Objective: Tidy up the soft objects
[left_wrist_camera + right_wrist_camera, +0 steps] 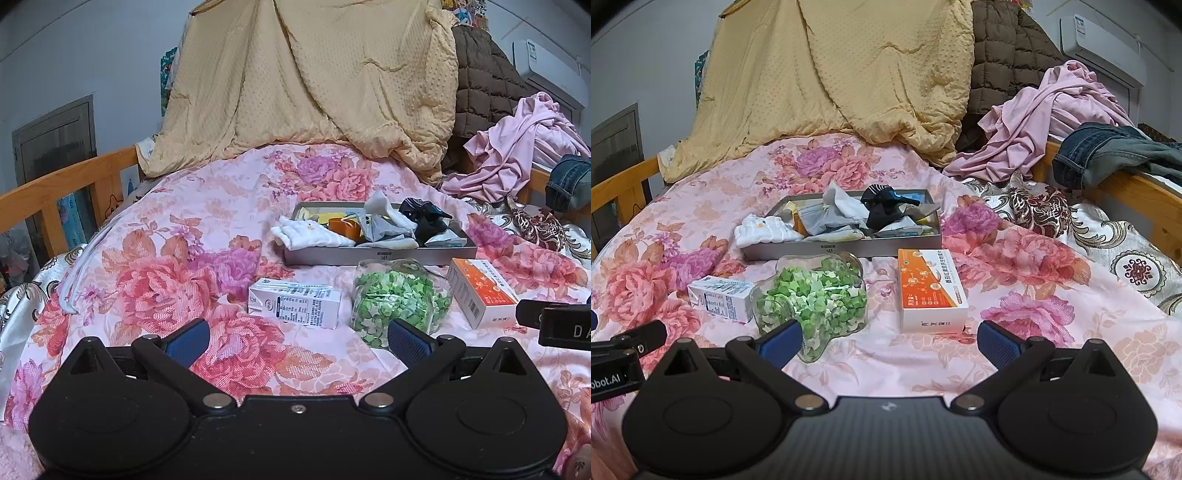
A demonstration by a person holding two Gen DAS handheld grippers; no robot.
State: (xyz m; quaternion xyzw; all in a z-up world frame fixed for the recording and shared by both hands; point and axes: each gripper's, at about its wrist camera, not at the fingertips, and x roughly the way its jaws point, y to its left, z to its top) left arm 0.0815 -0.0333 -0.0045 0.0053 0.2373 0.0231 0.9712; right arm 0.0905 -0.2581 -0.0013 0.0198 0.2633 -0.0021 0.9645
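A grey tray (380,255) (842,251) lies on the floral bedspread, filled with soft things: a white cloth (314,232) (764,230) hanging over its left rim, grey-white socks (384,221) (842,218) and a black sock (424,216) (886,206). My left gripper (297,341) is open and empty, hovering in front of a milk carton (295,302). My right gripper (888,341) is open and empty, near a clear jar of green paper stars (812,299) (400,301) and an orange-white box (931,291) (480,295).
A yellow quilt (295,81) is piled at the bed's head, with a brown padded coat (1001,62), pink clothes (1045,114) and jeans (1108,155) at the right. Wooden bed rails (55,195) (1137,195) run along both sides.
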